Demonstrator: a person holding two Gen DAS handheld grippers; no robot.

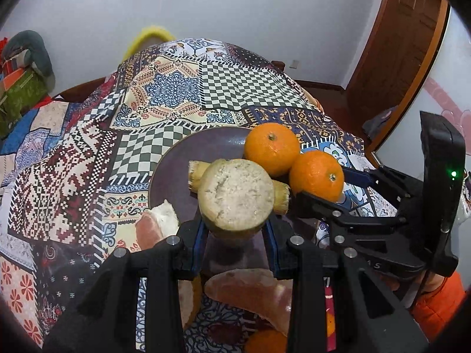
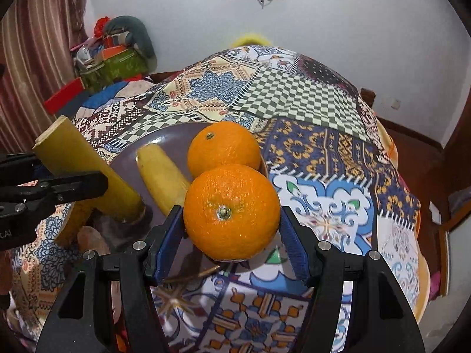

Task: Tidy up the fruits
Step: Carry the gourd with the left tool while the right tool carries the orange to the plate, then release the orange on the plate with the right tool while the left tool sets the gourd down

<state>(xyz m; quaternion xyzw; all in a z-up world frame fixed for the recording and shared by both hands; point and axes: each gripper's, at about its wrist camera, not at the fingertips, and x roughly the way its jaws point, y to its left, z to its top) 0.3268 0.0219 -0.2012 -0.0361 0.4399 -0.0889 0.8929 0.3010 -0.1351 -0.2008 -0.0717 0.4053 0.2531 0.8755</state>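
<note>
Left hand-held gripper [image 1: 235,229] clamped cane stalk [image 1: 235,194] over plate [image 1: 173,173], hiding second stalk's middle. Right hand-held gripper [image 2: 232,229] squeezed orange [image 2: 231,211] at plate edge; pink fruit pieces [image 1: 250,294] partly hidden.

Round orange tangerine [image 2: 231,212] held above purple plate's [image 2: 123,164] rim, touching second tangerine [image 2: 223,148] on plate. Pale yellow sugarcane stick [image 1: 235,197] lifted; another stick [image 2: 162,176] lies flat on plate.
</note>
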